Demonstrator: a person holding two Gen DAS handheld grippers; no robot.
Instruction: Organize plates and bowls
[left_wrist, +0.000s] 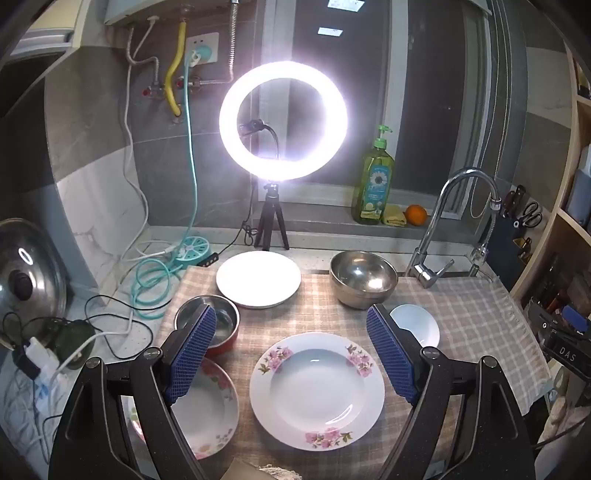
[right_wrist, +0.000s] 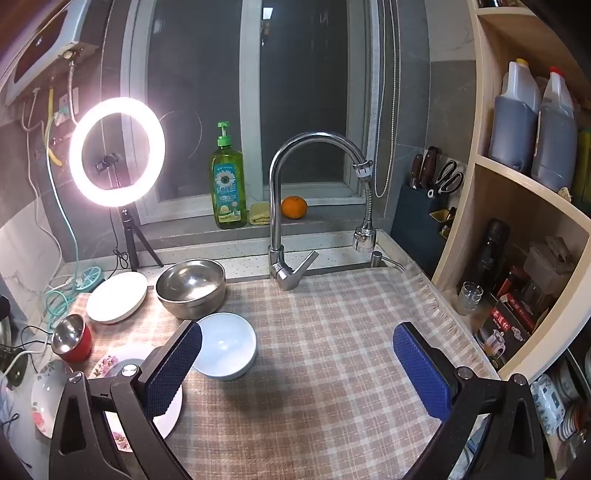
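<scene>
A: What sits at the left of the checked cloth (left_wrist: 461, 314)?

B: A floral-edged plate (left_wrist: 210, 413), then a small steel bowl with a red outside (left_wrist: 212, 325), a plain white plate (left_wrist: 258, 278) behind, and a pink-flowered deep plate (left_wrist: 317, 391) between the left gripper's (left_wrist: 293, 354) spread jaws, untouched.

A: Further right?

B: A large steel bowl (left_wrist: 364, 277), a small white bowl (right_wrist: 225, 345). The right gripper (right_wrist: 297, 373) gapes wide over bare cloth.

Both tongs look alike: left tongs (left_wrist: 291, 354) and right tongs (right_wrist: 297, 365) have glossy black triangular arms with silver screws, each finger faced with a blue, diamond-textured pad (left_wrist: 192, 354).
</scene>
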